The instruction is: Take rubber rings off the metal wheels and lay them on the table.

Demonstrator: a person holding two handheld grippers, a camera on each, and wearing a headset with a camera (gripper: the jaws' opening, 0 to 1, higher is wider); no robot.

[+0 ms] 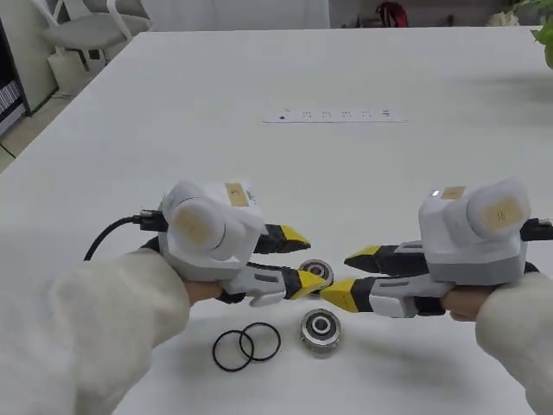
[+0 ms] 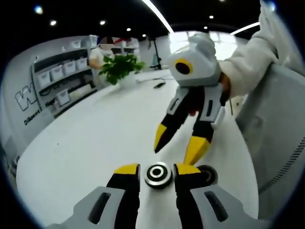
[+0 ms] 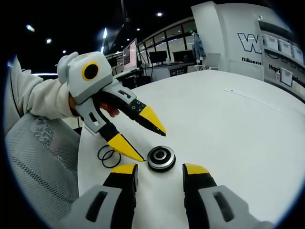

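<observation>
Two metal wheels are on the white table (image 1: 259,173). One wheel (image 1: 316,267) sits half hidden behind the lower jaw of my left gripper (image 1: 307,258), which is open. The other wheel (image 1: 320,330) lies nearer to me, below both grippers. Two black rubber rings (image 1: 247,344) lie overlapped to its left. My right gripper (image 1: 350,275) is open and faces the left one, tips nearly meeting. In the left gripper view a wheel (image 2: 158,174) lies in the gap at the jaw tips. In the right gripper view a wheel (image 3: 161,158) and the rings (image 3: 108,156) lie ahead of the open jaws.
A thin white strip (image 1: 333,115) lies flat farther back on the table. A black cable (image 1: 108,233) trails from the left gripper. Chairs (image 1: 86,26) stand beyond the far left corner. A potted plant (image 2: 119,67) stands at the table's far end.
</observation>
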